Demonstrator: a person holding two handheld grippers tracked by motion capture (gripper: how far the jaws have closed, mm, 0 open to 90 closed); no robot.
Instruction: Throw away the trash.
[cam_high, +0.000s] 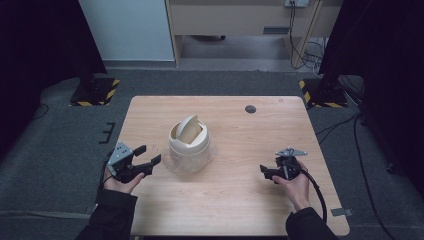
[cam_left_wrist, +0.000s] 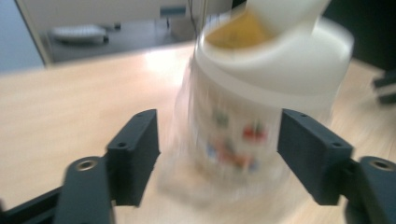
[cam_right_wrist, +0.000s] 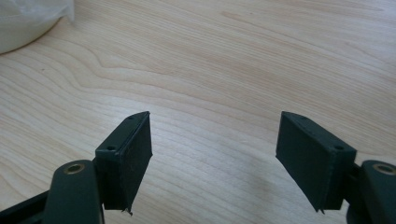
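Left gripper (cam_high: 150, 156) held low over the table (cam_high: 235, 200), jaws spread wide apart with nothing pressed between them. In the left gripper view (cam_left_wrist: 218, 140), just ahead of the pads and framed by the gap between them: a jar (cam_left_wrist: 261, 107), blurred, clear body with small coloured marks on its side, white top with a tilted swing lid showing a yellowish inside. Not touched by either pad, as far as the blur allows. From the high view, jar (cam_high: 189, 142) standing upright on the table just to the right of the left gripper's tips, near the middle of the table.

Right gripper (cam_high: 270, 172) well apart from the jar, off to its right, held near the table surface in the right hand (cam_high: 295, 187). Jaws likewise apart and empty in the right gripper view (cam_right_wrist: 215, 149); bare wood grain beneath and between them, an edge of something pale (cam_right_wrist: 25, 21) far up at the top left corner of that view.
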